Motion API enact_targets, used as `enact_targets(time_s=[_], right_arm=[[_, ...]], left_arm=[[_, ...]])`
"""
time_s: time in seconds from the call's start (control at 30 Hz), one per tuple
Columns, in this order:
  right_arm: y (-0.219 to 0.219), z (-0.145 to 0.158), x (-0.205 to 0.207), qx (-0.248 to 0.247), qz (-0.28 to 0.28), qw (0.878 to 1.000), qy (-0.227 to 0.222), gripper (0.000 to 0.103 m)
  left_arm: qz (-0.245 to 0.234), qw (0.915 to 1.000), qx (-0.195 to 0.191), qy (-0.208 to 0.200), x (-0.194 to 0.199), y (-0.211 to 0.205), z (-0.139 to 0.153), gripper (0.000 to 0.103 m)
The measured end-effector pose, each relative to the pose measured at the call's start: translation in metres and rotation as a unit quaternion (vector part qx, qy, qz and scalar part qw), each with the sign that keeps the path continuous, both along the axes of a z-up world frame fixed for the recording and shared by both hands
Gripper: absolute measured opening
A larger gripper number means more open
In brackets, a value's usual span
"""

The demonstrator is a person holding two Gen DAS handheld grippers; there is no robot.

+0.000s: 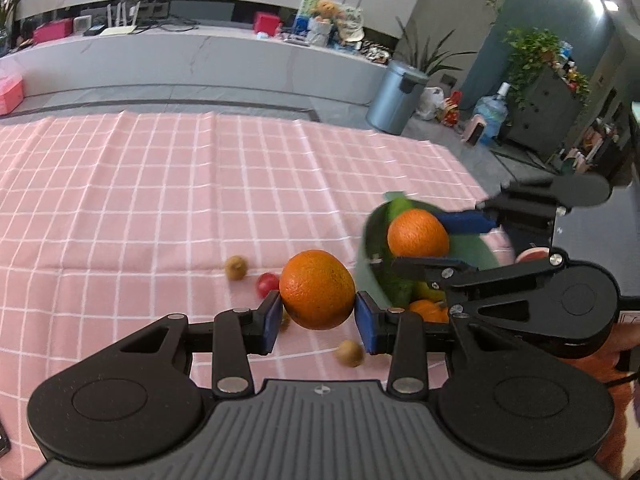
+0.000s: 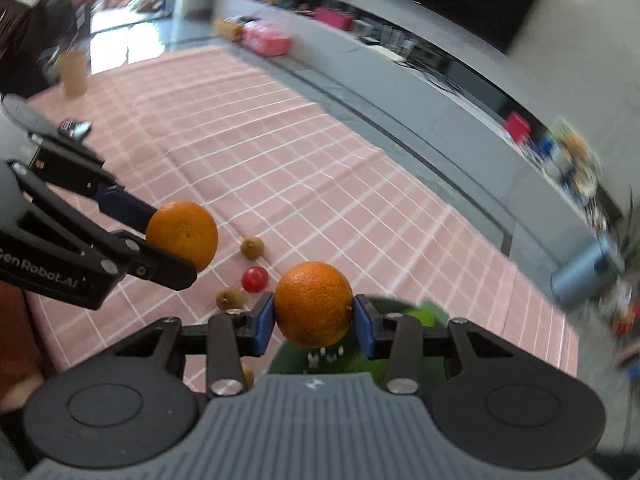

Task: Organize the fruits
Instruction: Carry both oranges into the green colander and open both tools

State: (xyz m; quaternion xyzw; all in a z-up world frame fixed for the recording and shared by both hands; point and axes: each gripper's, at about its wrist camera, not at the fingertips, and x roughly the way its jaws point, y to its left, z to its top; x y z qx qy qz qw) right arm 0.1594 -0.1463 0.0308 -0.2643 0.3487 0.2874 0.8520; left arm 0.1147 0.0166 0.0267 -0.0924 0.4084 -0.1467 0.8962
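Leftmost on the pink checked tablecloth [image 1: 160, 184] lies a small brown fruit [image 1: 235, 267], loose on the cloth, with a red cherry tomato [image 1: 267, 284] just beside it to the right. Next comes the left gripper [image 1: 317, 316], its blue pads clenched on either side of an orange [image 1: 317, 289] that hangs clear above the cloth; a second small brown fruit [image 1: 349, 353] lies on the cloth below and slightly right of it. Further right sits the green bowl [image 1: 370, 236] (already holding green, yellow and orange pieces, too hidden to name), and over it the right gripper [image 1: 416, 238] grasps another orange [image 1: 418, 233] between its fingers. From the right wrist view that same orange [image 2: 313, 304] is pinched squarely between the blue pads [image 2: 264, 322], directly above the bowl's green interior [image 2: 424, 316], while the left gripper's orange [image 2: 182, 234] shows off to the left, well apart from the bowl.
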Motion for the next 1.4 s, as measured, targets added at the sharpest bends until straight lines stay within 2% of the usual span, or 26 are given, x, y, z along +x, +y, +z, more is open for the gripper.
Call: enact_targets(time_s=[0.23, 0.5, 0.73, 1.1, 1.4], right_arm=[[-0.049, -0.002, -0.014, 0.041, -0.065, 0.997, 0.017, 0.038], [-0.088, -0.021, -0.015, 0.039, -0.105, 0.993, 0.036, 0.038], [-0.107, -0.034, -0.004, 0.042, -0.126, 0.99, 0.045, 0.038], [-0.106, -0.058, 0.011, 0.034, -0.117, 0.99, 0.069, 0.038], [-0.107, -0.071, 0.014, 0.024, -0.113, 0.99, 0.077, 0.039]], left_arm=[[-0.038, 0.9993, 0.0, -0.004, 0.008, -0.037, 0.004, 0.044], [-0.095, 0.9953, 0.017, 0.009, 0.027, -0.087, -0.007, 0.044], [-0.123, 0.9917, 0.029, 0.024, 0.031, -0.106, -0.025, 0.044], [-0.15, 0.9861, 0.051, 0.049, 0.047, -0.118, -0.044, 0.044], [-0.153, 0.9843, 0.062, 0.063, 0.051, -0.121, -0.055, 0.045]])
